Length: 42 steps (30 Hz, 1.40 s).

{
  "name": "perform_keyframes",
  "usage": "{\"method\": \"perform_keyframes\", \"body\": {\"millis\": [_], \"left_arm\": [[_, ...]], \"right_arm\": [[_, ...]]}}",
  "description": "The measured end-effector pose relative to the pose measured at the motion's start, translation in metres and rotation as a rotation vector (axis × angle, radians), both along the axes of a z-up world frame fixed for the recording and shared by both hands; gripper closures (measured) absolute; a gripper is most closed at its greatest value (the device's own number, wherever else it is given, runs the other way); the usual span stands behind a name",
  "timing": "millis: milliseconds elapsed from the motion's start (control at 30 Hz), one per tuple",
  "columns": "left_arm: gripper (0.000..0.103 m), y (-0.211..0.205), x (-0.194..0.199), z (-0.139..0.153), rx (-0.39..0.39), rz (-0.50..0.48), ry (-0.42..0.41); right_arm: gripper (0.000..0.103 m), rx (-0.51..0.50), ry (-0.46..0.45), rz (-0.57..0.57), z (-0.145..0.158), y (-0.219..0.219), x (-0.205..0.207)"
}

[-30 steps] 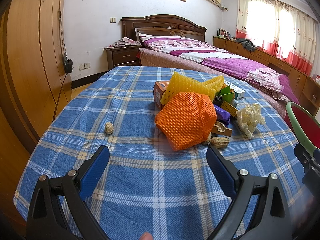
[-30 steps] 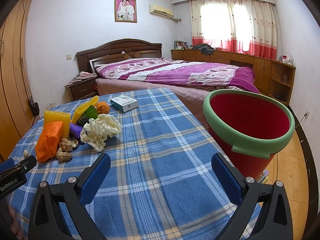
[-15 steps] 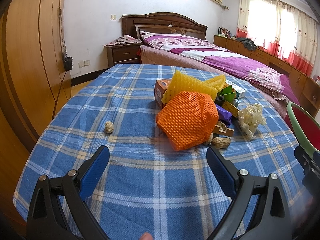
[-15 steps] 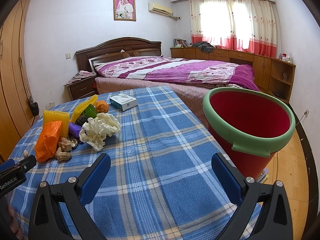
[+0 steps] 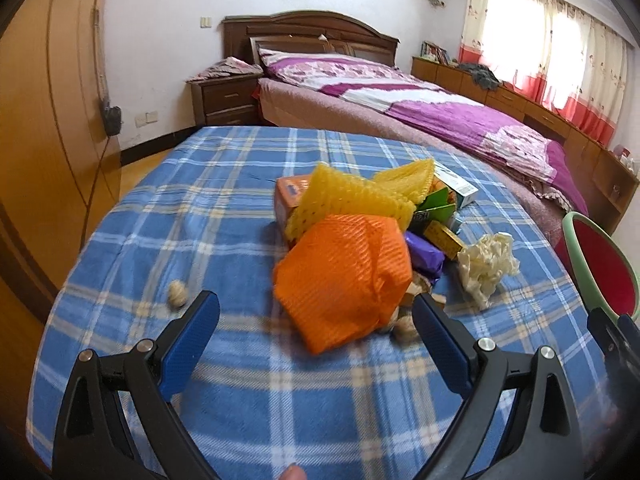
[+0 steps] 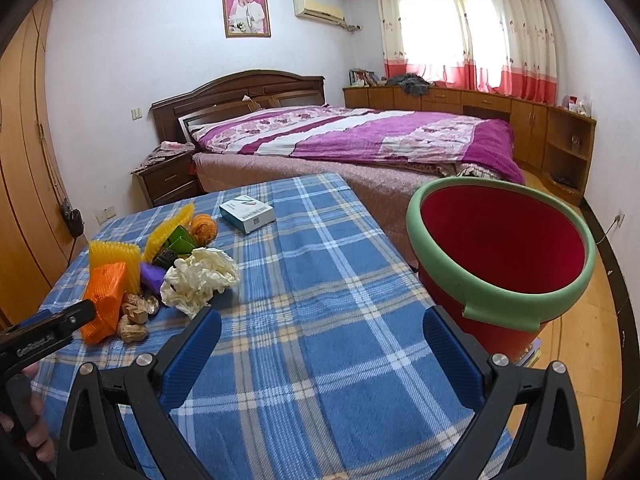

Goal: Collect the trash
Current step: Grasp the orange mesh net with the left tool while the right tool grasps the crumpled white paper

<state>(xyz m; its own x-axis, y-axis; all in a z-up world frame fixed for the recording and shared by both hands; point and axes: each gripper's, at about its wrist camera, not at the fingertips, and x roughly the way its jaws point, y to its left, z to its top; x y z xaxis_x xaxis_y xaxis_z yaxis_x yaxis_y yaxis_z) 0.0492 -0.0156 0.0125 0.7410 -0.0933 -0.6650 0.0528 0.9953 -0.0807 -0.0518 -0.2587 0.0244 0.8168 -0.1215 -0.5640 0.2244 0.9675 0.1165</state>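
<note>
Closer now than a second ago, the left gripper (image 5: pixel 316 312) has come forward over the blue plaid tablecloth (image 5: pixel 248 400) until the orange foam fruit net (image 5: pixel 344 276) sits right between its blue-padded fingers (image 5: pixel 190 338), which stand wide apart and hold nothing; whether the pads touch the net cannot be told. Just under the net's near edge lie peanut shells (image 5: pixel 404 326), and a lone peanut shell (image 5: pixel 177 294) rests apart to the left on the cloth. Behind the orange net lean two yellow foam fruit nets (image 5: pixel 348 200) against an orange cardboard box (image 5: pixel 290 196), with a green carton (image 5: pixel 436 206), a purple wrapper (image 5: pixel 426 256) and a small yellow packet (image 5: pixel 444 236) packed close beside them. A crumpled white plastic bag (image 5: pixel 486 268) lies just right of the heap. The right gripper (image 6: pixel 322 332) hovers over bare cloth, its fingers (image 6: pixel 192 354) likewise spread wide and empty, well apart from the trash pile. From its view a white and blue cigarette box (image 6: pixel 247 213) lies on the far part of the cloth beside a small orange fruit (image 6: pixel 203 229), and the left tool's black body (image 6: pixel 44 336) reaches in at the orange net. A red bucket with a green rim (image 6: pixel 444 264) stands off the table's right edge, with nothing visible inside. Beyond is a bed with a purple floral cover (image 6: pixel 360 136).
</note>
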Motion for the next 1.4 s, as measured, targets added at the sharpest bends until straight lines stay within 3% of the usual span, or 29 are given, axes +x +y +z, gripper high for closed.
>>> {"method": "perform_keyframes", "body": {"millis": [167, 367, 433, 600, 800, 1167, 1400], "left_arm": [[0.007, -0.008, 0.017, -0.006, 0.012, -0.023, 0.045], [0.019, -0.006, 0.03, -0.014, -0.023, -0.023, 0.105], [0.025, -0.004, 0.032, -0.016, -0.045, -0.026, 0.121], [0.056, -0.001, 0.028, -0.013, -0.089, -0.057, 0.114], [0.077, 0.008, 0.021, -0.005, -0.139, -0.083, 0.1], [0.078, 0.032, 0.028, 0.012, -0.209, -0.09, 0.063], [0.078, 0.034, 0.035, 0.018, -0.223, -0.149, 0.028]], "right_arm": [[0.0, 0.03, 0.037, 0.007, 0.003, -0.005, 0.008], [0.0, 0.044, 0.061, 0.038, 0.01, -0.005, 0.019], [0.0, 0.046, 0.071, 0.054, 0.011, -0.002, 0.023], [0.0, 0.046, 0.094, 0.094, 0.014, 0.008, 0.038], [0.0, 0.05, 0.118, 0.126, 0.017, 0.022, 0.053], [0.0, 0.08, 0.185, 0.177, 0.006, 0.05, 0.095], [0.01, 0.105, 0.246, 0.202, -0.011, 0.063, 0.117]]}}
